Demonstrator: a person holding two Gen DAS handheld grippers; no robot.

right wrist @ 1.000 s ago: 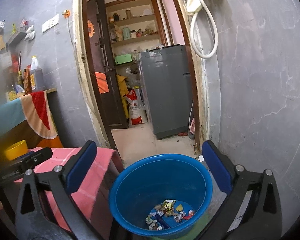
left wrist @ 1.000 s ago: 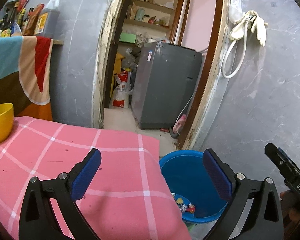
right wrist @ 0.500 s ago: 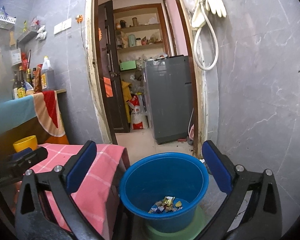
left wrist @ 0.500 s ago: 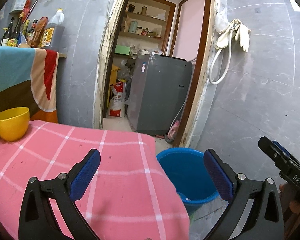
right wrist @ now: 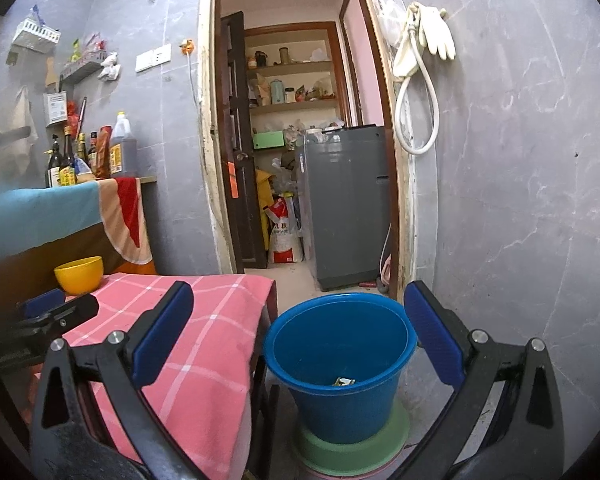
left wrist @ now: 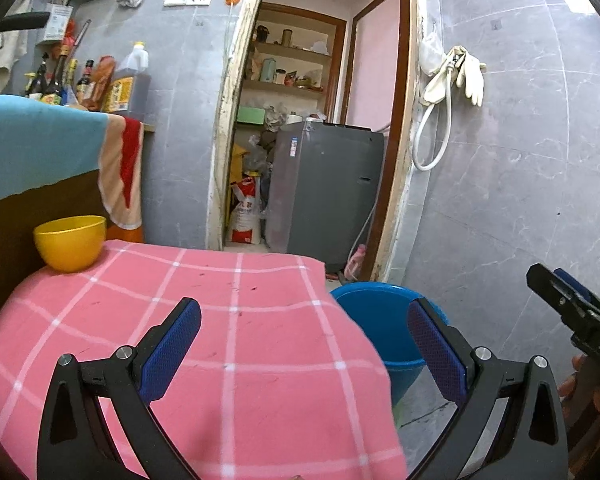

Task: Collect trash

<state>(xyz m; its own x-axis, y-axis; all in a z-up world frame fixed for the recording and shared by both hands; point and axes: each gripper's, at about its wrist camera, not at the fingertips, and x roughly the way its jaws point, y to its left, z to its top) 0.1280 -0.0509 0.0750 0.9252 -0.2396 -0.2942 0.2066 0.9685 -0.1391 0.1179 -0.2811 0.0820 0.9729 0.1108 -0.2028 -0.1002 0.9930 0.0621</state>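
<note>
A blue bucket stands on the floor on a green base, right of the table, with a scrap of wrapper trash showing at its bottom. In the left wrist view the bucket is partly hidden behind the pink checked tablecloth. My left gripper hangs open over the cloth with nothing between its blue pads. My right gripper is open and empty, pulled back from the bucket. Each gripper shows at the edge of the other's view: the right, the left.
A yellow bowl sits at the table's far left corner. Behind it a counter draped with a towel carries several bottles. An open doorway leads to a grey washing machine. A hose and gloves hang on the grey wall.
Both grippers have drawn back and tilted up from the bucket; its inside and the trash are now mostly out of sight. More of the table and wall shows. Both stay open.
</note>
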